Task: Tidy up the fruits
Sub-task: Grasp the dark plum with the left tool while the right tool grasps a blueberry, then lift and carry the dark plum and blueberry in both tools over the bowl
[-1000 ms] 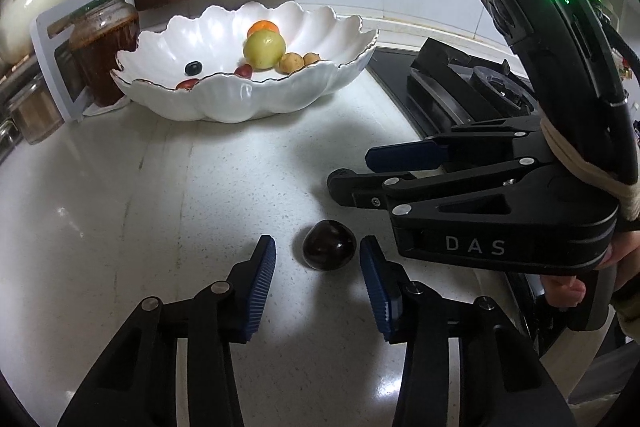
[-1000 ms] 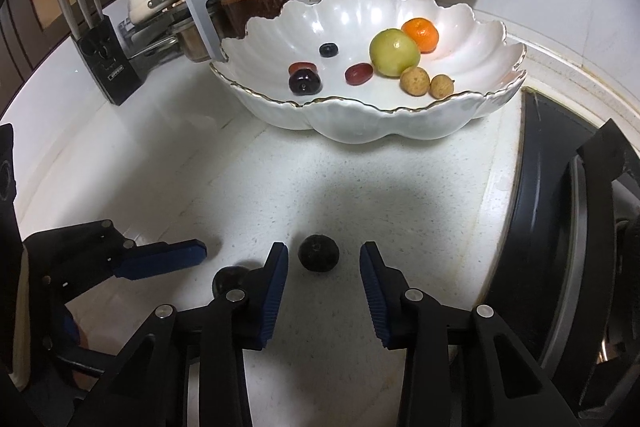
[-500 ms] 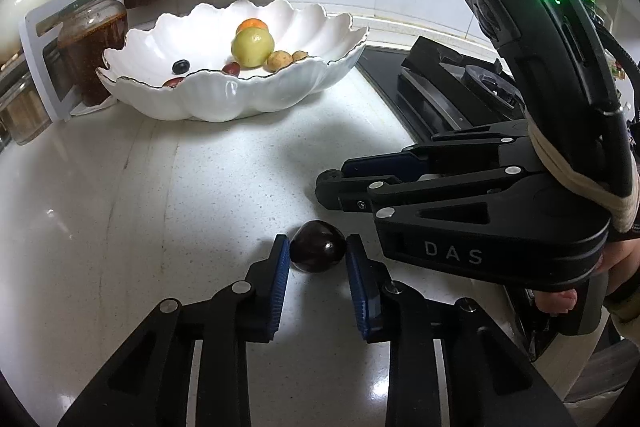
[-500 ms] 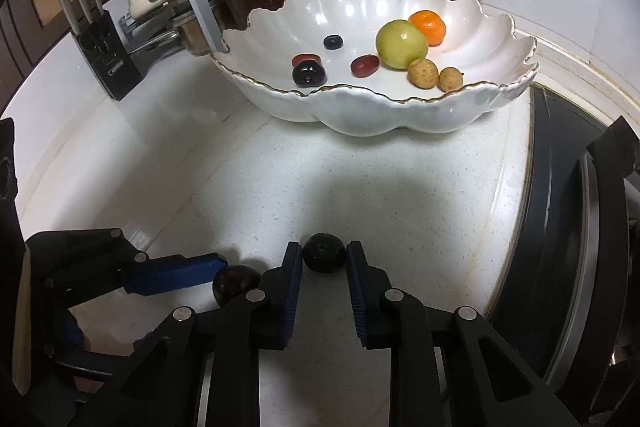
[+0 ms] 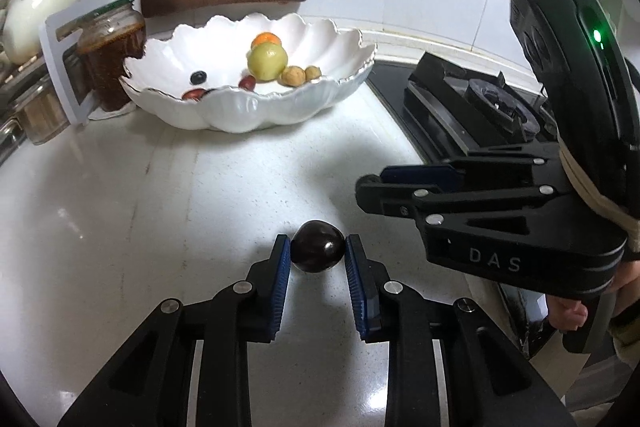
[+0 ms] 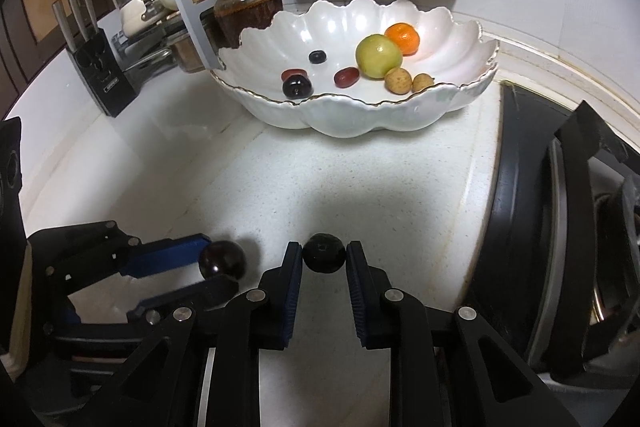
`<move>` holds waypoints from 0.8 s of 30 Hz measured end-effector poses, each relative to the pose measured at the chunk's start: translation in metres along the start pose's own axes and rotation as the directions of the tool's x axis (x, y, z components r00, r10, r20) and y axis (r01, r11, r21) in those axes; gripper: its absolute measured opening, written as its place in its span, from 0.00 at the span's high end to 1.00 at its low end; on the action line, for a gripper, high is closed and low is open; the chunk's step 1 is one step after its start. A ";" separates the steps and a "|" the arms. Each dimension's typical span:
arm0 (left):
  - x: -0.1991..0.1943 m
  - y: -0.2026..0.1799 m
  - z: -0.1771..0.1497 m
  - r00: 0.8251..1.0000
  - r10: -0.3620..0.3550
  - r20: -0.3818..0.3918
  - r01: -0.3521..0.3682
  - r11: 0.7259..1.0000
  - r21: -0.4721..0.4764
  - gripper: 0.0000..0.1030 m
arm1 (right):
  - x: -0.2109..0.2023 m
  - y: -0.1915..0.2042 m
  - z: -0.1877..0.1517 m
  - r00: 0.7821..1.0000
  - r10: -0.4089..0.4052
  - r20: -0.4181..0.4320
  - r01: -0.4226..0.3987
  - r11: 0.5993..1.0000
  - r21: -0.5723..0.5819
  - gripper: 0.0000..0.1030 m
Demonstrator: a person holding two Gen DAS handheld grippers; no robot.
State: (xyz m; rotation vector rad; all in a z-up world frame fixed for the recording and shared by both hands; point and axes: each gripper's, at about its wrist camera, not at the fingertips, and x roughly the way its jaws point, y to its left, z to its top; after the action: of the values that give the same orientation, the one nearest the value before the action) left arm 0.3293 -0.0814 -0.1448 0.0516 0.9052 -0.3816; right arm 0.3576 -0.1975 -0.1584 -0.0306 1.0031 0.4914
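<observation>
Clamping left gripper on dark plum, right gripper on black fruit, both low over the surface.

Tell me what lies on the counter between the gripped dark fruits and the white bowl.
Nothing: in both wrist views, bare white counter runs from the dark fruits to the scalloped bowl.

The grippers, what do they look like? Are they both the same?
They look alike. The left gripper and right gripper are black plastic with silver screws, and ribbed blue pads line the jaws. The left wrist view shows more of the right gripper: white letters "DAS" on its side, a small green light on its tall black housing, and pale cord tied around its body.
</observation>
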 end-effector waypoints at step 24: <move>-0.064 0.004 0.032 0.981 0.020 0.194 -0.016 1.000 -0.019 0.73 | -0.068 0.014 0.008 0.981 -0.076 0.177 0.064 0.995 0.075 0.76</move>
State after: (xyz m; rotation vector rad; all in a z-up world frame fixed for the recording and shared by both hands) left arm 0.3193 -0.0648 -0.0752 0.0064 0.7144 -0.3552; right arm 0.3288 -0.2093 -0.0955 0.0398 0.8386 0.3877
